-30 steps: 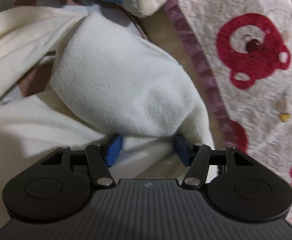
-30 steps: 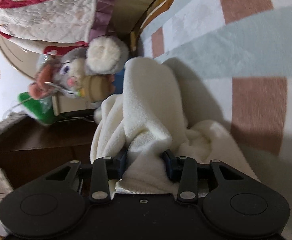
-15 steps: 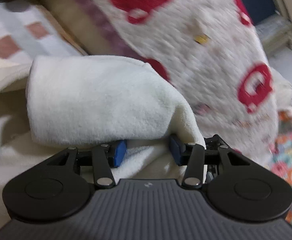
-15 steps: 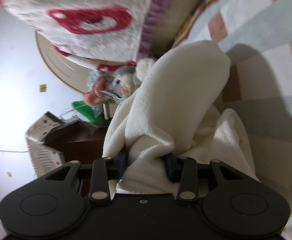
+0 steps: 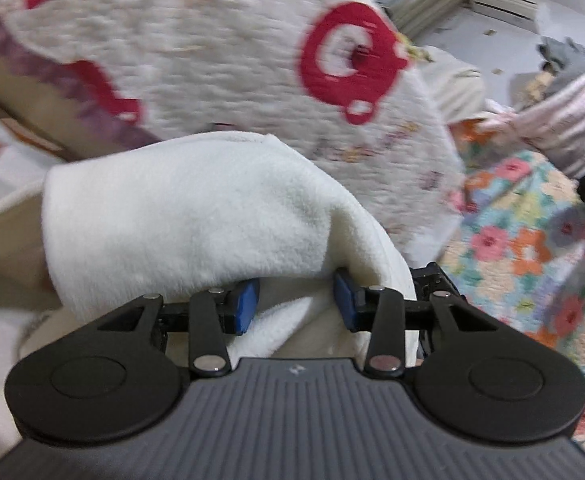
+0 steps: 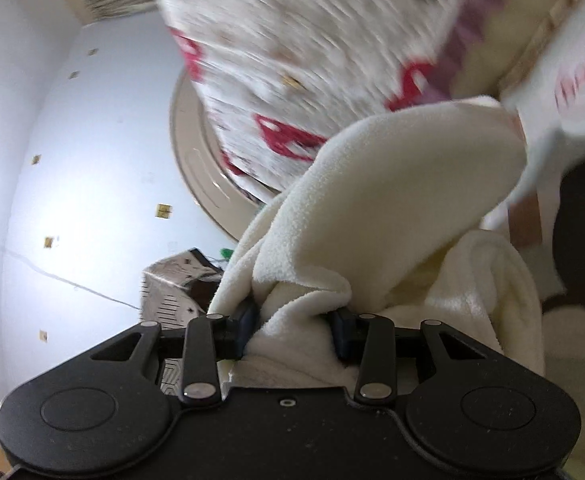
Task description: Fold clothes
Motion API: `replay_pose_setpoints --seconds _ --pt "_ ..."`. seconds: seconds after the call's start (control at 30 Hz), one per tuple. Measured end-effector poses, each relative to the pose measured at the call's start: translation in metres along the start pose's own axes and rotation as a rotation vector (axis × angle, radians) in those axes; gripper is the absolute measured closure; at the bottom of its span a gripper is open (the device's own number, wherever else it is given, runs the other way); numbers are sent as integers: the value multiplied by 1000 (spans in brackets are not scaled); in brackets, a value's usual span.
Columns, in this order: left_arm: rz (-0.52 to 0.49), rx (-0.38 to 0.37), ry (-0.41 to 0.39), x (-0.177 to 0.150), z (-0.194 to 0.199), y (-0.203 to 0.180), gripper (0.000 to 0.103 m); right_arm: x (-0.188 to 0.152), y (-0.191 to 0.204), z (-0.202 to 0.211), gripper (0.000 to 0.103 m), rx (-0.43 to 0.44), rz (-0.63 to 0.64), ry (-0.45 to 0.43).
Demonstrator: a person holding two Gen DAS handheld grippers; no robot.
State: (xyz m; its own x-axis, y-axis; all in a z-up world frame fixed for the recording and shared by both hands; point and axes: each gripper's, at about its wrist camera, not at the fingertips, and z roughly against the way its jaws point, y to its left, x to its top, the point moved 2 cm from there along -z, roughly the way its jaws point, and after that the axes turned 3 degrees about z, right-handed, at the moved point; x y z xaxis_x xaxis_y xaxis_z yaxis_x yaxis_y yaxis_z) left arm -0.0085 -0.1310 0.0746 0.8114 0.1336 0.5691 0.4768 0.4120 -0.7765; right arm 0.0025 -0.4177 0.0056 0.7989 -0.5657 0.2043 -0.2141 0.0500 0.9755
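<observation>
Item: cream fleece garment (image 5: pixel 196 216), held off the bed by both grippers.

Left gripper (image 5: pixel 296 306): blue pads closing on a bunched edge that fills the gap; cloth mounds forward and to the left of the fingers.

Right gripper (image 6: pixel 292 326): fingers clamped on a gathered fold; cloth rises ahead and to the right.

Long axis: apparently strung from one gripper to the other; neither hand nearer.

Backdrop: red-printed quilt (image 5: pixel 228 60).

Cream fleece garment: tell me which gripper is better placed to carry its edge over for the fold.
Probably right. The right gripper has the cream fleece garment bunched tight between its pads; the left gripper, jaws closing, shows looser fabric between them.
</observation>
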Motion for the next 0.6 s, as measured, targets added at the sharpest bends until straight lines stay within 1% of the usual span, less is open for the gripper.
replay_pose_setpoints --seconds 0.1,0.13,0.2,0.23,0.27,0.3,0.33,0.37,0.4,0.43,0.47,0.5,0.53,0.57,0.6 --pt "-96 -44 22 3 -21 -49 64 9 43 44 58 0 133 -61" --pt "-135 -51 27 3 -28 -66 64 9 49 60 58 -16 176 -86" --pt "-221 -43 37 -3 -46 -93 64 8 57 91 58 -58 262 -137" --pt "-256 -3 56 -12 -59 -96 59 7 61 107 58 -79 305 -163" --pt "-289 41 77 -22 -73 -98 54 4 61 122 59 -194 383 -207" --pt "-326 118 111 -36 -90 -90 36 -1 56 134 58 -401 485 -260" --pt "-360 216 167 -54 -109 -73 28 -7 43 139 55 -667 582 -294" --pt "-392 317 225 -72 -127 -55 28 -13 28 142 55 -946 672 -319" --pt "-406 435 277 -90 -143 -32 32 -19 8 146 55 -1137 711 -313" --pt "-363 472 315 -102 -148 -9 33 -25 -14 150 55 -1302 732 -295" --pt "-311 497 351 -114 -152 14 33 -32 -31 158 55 -1329 699 -269" --pt "-260 521 387 -126 -155 36 33 -39 -44 169 55 -1273 636 -262" --pt "-205 512 383 -134 -149 51 33 -46 -55 180 55 -1205 570 -262" --pt "-181 500 362 -140 -139 61 33 -52 -61 187 55 -1156 529 -264" --pt "-191 508 337 -141 -132 64 33 -58 -65 189 55 -1132 512 -266"
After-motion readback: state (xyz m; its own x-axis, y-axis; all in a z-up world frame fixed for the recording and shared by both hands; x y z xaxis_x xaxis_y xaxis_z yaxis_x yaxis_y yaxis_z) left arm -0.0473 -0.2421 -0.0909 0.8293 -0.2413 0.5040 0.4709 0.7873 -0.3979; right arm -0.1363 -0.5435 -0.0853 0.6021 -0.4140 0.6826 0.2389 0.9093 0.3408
